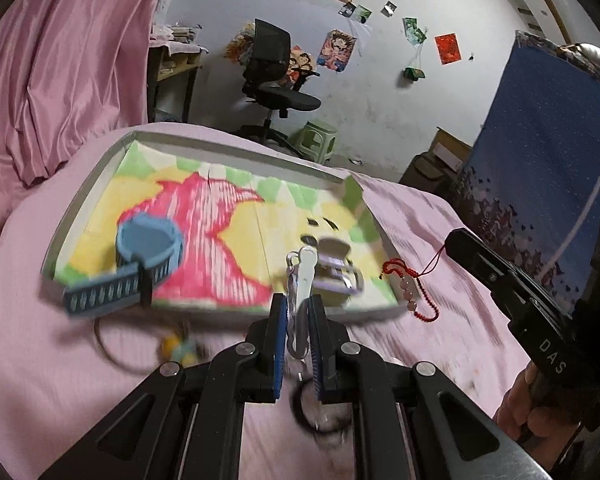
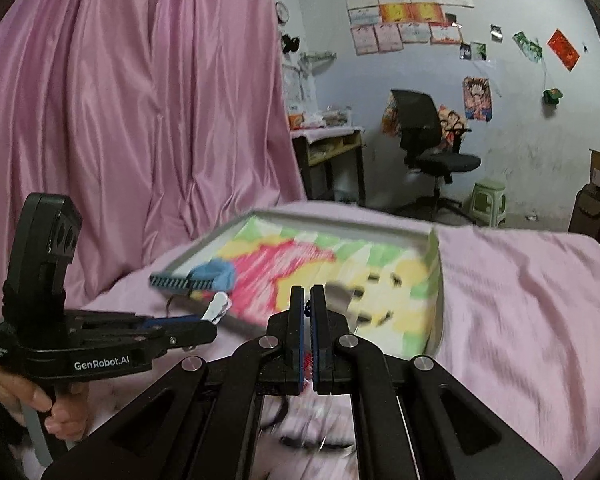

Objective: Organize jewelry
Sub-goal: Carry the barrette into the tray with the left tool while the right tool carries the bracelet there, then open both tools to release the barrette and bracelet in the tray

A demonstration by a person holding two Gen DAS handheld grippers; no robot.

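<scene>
My left gripper [image 1: 299,308] is shut on a white and silver hair clip [image 1: 302,276], held just above the near edge of a shallow box [image 1: 92,176] with a colourful lining on the pink bed. The clip also shows in the right wrist view [image 2: 217,307]. A blue watch-like band [image 1: 144,256] lies in the box at the left. A small silver and purple piece [image 1: 338,270] lies in the box beyond the clip. My right gripper [image 2: 307,300] is shut on a red string, whose red cord with pink beads [image 1: 410,288] hangs over the box's right corner.
A thin hoop with a yellow and blue charm [image 1: 180,350] lies on the bed before the box. A dark bracelet [image 1: 320,416] lies under my left gripper. A pink curtain [image 2: 120,100] hangs at left. An office chair [image 2: 428,144] and green stool [image 2: 488,200] stand beyond the bed.
</scene>
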